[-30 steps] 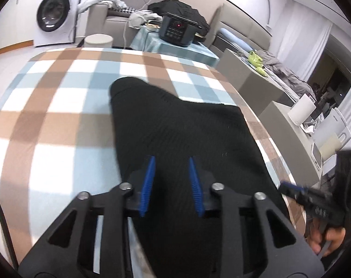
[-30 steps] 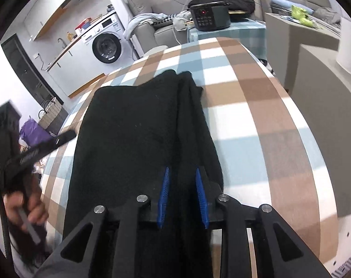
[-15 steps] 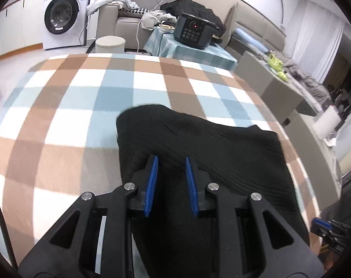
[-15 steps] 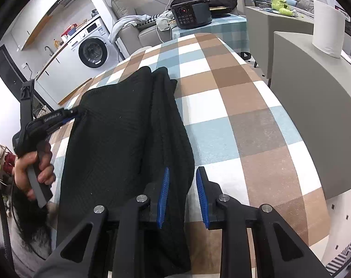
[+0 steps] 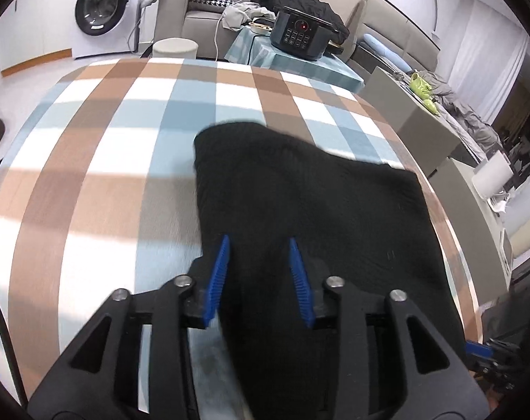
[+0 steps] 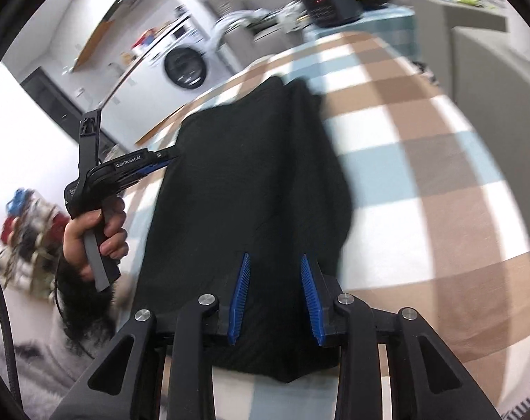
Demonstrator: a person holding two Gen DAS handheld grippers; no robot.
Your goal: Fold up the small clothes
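Left gripper (image 5: 259, 245): jaws opening, blue pads (image 5: 218, 280) spread apart over the black garment (image 5: 310, 210), nothing pinched between them. Right gripper (image 6: 274, 262): jaws opening too, pads wide above the garment's near hem, cloth under the gap but not pressed. Hard to tell whether any pad tip touches the knit; black on black, with blur.

Right wrist view smeared by motion; washing machine (image 6: 185, 66) and cooker (image 6: 329, 3) soft. Left hand (image 6: 97, 234) seen there around its handle, sleeve cut off at the frame edge.

Against a second ago: both pairs of pads wider apart; garment shorter along the table, its far end drawn nearer and doubled over.

Garment lies on the checked tablecloth (image 5: 90, 175), near hem close to the table's front edge, right side close to the right rim. Broad bare cloth to the left and beyond the far fold.
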